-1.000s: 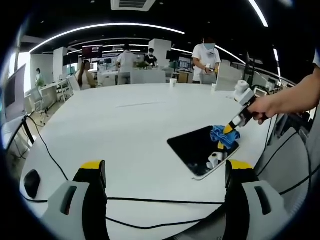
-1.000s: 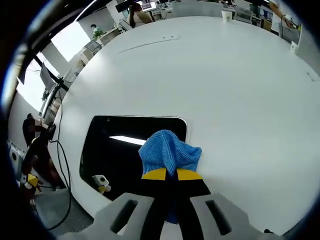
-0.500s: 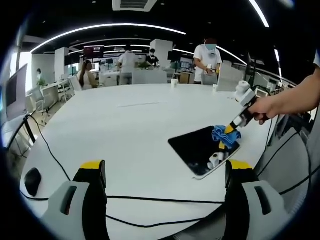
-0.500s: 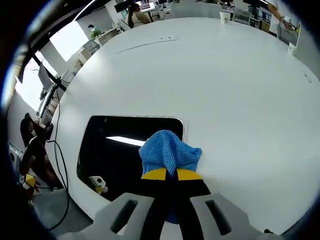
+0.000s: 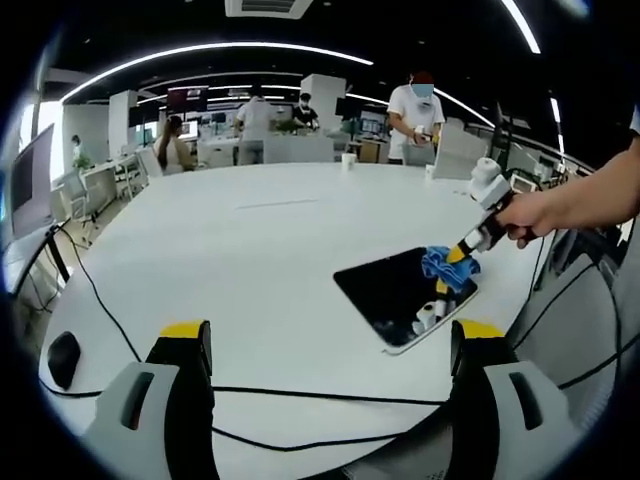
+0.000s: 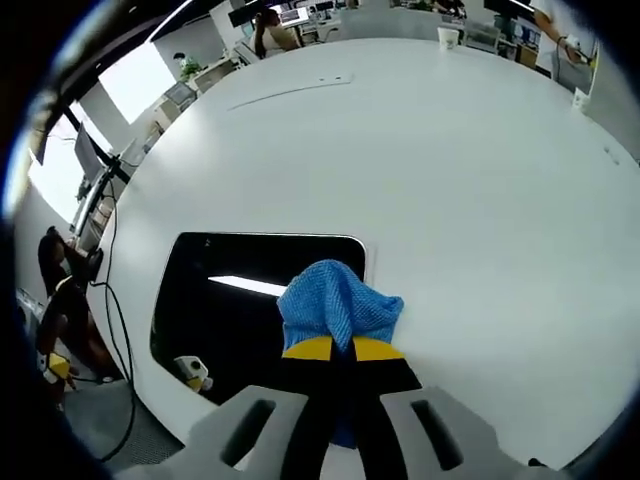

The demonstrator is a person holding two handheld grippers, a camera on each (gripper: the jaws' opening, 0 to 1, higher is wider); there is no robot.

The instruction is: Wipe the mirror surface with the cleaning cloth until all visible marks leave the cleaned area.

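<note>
Right tool (image 6: 334,348) clamped on blue cloth (image 6: 338,303), pressed at mirror's (image 6: 250,300) far-right edge on white surface (image 6: 480,200). Cloth barely shifted vs 1 s ago, so wiping slow. Left tool (image 5: 325,345) open, well back from mirror.

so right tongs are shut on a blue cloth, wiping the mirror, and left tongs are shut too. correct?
Not quite: the left tongs are open and empty, as the left gripper view shows. The right tongs are shut on the blue cloth at the mirror.

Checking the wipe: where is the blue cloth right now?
The blue cloth is clamped in the right gripper, on the mirror near its right edge in the right gripper view.
</note>
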